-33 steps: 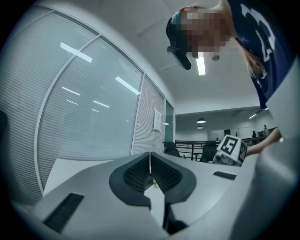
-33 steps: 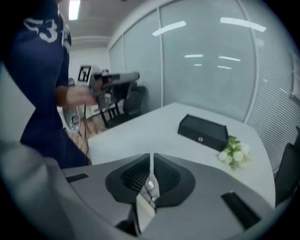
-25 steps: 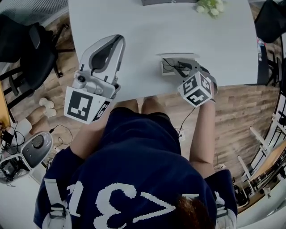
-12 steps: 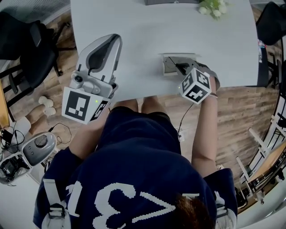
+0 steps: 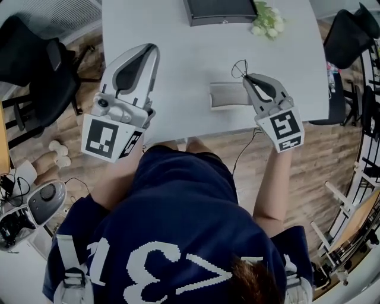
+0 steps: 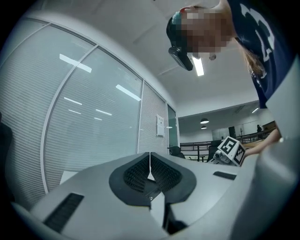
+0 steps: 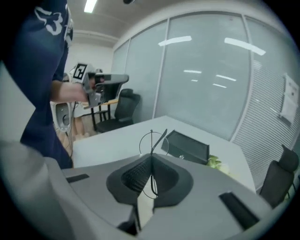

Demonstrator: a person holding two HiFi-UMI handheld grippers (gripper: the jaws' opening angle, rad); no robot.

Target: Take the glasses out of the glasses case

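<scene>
The glasses case point(image 5: 227, 95), grey and open, lies on the white table point(image 5: 178, 65) near its front edge. My right gripper point(image 5: 247, 76) hangs just above the case's right end, shut on the thin wire-rimmed glasses point(image 5: 239, 69). In the right gripper view the glasses point(image 7: 151, 139) stick up out of the closed jaws of the right gripper point(image 7: 151, 158), one round lens and a dark temple showing. My left gripper point(image 5: 150, 49) is held over the table's left side, shut and holding nothing. Seen from its own view, the left gripper point(image 6: 150, 155) points up toward a glass wall.
A flat black box point(image 5: 219, 10) and a bunch of pale flowers point(image 5: 268, 19) sit at the table's far edge. Dark office chairs stand at the left point(image 5: 35, 65) and the right point(image 5: 350, 29). The person's torso fills the near side.
My right gripper has lifted out of the case and swung upright with the glasses in it. The case stays on the table. The left gripper has barely moved.
</scene>
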